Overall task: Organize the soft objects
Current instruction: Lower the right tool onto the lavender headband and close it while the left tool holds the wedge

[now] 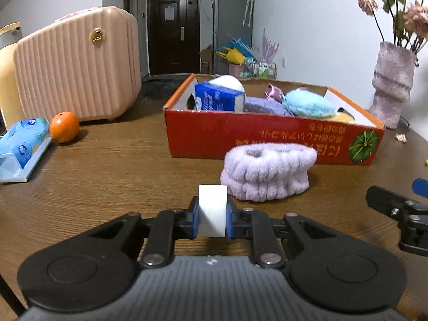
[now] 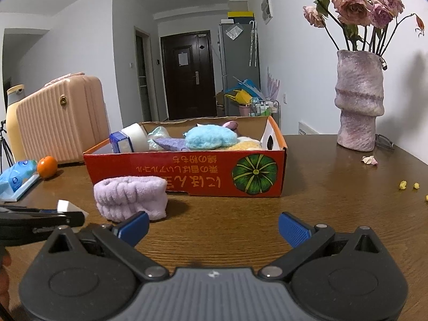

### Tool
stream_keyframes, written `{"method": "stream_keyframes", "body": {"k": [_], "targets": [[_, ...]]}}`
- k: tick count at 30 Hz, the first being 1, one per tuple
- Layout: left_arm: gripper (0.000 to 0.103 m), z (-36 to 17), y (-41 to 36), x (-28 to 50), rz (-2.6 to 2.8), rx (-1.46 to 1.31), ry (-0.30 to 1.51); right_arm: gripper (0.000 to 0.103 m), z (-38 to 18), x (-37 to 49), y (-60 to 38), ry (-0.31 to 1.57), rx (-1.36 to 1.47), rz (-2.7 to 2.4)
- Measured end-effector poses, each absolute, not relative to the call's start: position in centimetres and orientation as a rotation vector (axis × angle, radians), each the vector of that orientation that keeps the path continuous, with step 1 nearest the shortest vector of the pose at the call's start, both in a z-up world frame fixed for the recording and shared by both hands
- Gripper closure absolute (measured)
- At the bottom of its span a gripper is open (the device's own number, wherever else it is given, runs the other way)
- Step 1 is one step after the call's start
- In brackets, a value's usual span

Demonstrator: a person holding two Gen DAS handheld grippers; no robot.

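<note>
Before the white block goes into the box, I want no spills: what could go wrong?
1. The left tongs pinch the white block only low down; it may twist loose.
2. The headband lies before the box; a low carry could drag it.
3. The box looks crowded; the block might roll out.

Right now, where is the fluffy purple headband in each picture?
Left wrist view: the purple headband lies on the table just right of the middle, in front of the red box.
Right wrist view: the headband lies left of the middle, at the box's front left corner.
Shared landmark: the green pumpkin picture on the box's front.
</note>
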State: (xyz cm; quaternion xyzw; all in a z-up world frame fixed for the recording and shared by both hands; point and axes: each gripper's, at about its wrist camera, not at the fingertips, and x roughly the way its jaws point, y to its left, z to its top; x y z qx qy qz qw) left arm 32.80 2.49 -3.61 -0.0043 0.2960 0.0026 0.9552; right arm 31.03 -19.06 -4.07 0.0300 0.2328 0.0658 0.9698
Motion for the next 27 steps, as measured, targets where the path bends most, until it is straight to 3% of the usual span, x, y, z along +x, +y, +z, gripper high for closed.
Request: {"method": "stream_keyframes", "body": {"k": [27], "targets": [[0.084,-2.0,12.9,30.6,0.164,-0.072,0.527,0.000,-5.2,36.8,-8.3,0.586,-0.015,0.244]]}}
